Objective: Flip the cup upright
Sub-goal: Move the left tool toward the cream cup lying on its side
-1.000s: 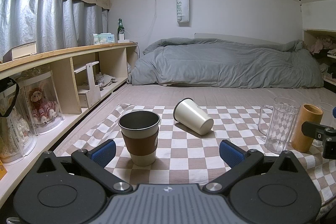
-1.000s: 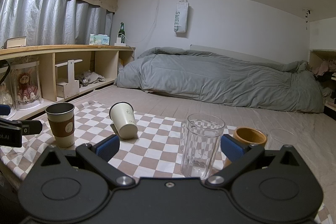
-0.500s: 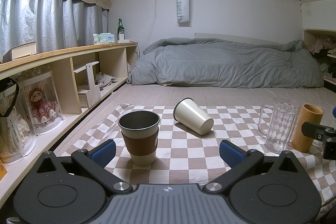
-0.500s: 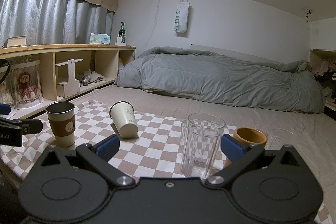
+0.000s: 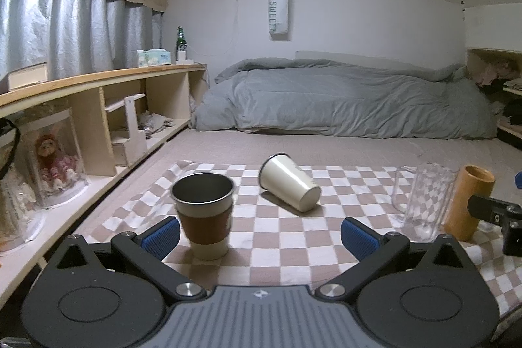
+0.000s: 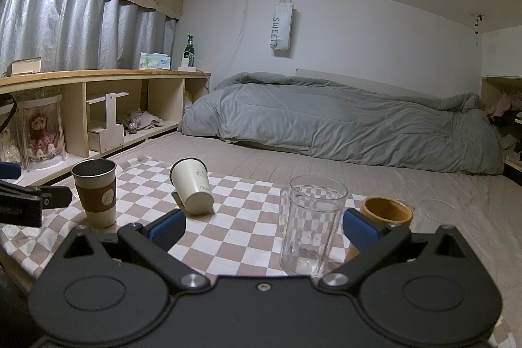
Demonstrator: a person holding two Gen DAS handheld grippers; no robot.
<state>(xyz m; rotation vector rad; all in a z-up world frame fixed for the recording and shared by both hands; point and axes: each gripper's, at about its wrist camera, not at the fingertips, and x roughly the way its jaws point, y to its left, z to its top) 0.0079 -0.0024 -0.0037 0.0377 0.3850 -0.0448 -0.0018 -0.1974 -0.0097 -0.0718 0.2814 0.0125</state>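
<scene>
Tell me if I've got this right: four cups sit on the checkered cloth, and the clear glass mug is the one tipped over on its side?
Not quite. The clear glass mug stands upright. The cream cup is the one on its side, as the left wrist view shows. The rest holds: four cups on the checkered cloth.

A soft checked cloth (image 5: 280,237) was spread out. A smooth matt cream cup (image 5: 290,186), a shiny metal cup (image 5: 204,217) wrapped in brown paper, clear glass (image 6: 310,227) and a wooden cup (image 5: 469,204) were seen.
</scene>
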